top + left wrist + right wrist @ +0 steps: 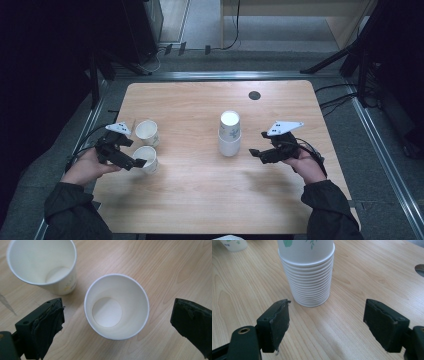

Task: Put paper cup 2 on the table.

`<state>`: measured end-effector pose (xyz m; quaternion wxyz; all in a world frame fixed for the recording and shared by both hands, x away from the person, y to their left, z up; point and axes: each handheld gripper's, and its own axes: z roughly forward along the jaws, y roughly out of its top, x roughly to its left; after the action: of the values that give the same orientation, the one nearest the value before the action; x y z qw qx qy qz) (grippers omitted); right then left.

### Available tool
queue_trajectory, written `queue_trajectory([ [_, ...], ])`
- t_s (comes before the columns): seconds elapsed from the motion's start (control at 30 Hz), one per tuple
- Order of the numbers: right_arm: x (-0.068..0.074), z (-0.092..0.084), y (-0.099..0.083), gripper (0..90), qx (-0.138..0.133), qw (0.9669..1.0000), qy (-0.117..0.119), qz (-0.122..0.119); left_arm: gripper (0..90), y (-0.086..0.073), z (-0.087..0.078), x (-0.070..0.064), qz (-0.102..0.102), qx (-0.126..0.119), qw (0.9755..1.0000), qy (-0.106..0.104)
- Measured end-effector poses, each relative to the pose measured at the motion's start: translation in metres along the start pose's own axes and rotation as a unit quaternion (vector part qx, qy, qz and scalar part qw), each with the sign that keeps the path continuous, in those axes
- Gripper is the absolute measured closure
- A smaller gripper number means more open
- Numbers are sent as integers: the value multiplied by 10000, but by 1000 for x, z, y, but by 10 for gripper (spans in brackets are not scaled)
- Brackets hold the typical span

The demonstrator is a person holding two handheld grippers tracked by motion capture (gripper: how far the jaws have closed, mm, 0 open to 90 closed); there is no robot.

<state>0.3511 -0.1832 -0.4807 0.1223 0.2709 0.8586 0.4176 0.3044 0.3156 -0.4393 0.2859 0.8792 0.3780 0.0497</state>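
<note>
Left tongs [117, 322] stand wide, a cup [116, 306] upright between them, untouched; right tongs [325, 325] wide, facing the stack [308, 277] (green leaf print, no readable writing).

Left gripper [141, 162]: jaws spread wide, pads touching nothing, pointing down and inward from the left hand [87, 167].
Right gripper [255, 152]: jaws wide apart, level, pointing left from the right hand [305, 165].
Forearms: dark sleeves, rising from the bottom edge.

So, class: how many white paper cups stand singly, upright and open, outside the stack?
2. Nearer white paper cup between the left gripper's open jaws; farther white paper cup just beyond.
</note>
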Motion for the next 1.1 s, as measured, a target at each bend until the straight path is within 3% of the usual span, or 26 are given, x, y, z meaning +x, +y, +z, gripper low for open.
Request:
queue_trajectory([
  [0.13, 0, 0, 0, 212, 13, 10000, -12, -21, 0, 7, -12, -2, -134, -409, 9990, -122],
  [0.33, 0, -1, 0, 212, 26, 10000, -14, -36, 0, 27, -12, -16, -16, -628, 9979, -141],
  [0.43, 1, -2, -1, 212, 34, 10000, -33, -70, 0, 38, -4, -27, 177, -672, 9974, -205],
  [0.47, 2, -2, -1, 212, 28, 10000, -23, -83, 0, 40, -2, -30, 245, -665, 9974, -123],
  [0.57, 3, -4, -1, 212, 31, 9999, -15, -124, 0, 51, 7, -37, 228, -607, 9979, -6],
  [0.7, 4, -5, -2, 212, 29, 9999, -11, -153, 0, 63, 17, -46, 214, -664, 9973, -225],
  [0.83, 7, -7, -3, 210, 39, 9998, -6, -171, 0, 72, 28, -55, 251, -792, 9950, -556],
  [0.97, 10, -7, -5, 208, 67, 9998, -30, -196, 0, 83, 44, -66, 225, -691, 9962, -482],
  [1.1, 15, -8, -5, 208, 37, 9998, 8, -208, 0, 90, 58, -75, 163, -681, 9959, -575],
])
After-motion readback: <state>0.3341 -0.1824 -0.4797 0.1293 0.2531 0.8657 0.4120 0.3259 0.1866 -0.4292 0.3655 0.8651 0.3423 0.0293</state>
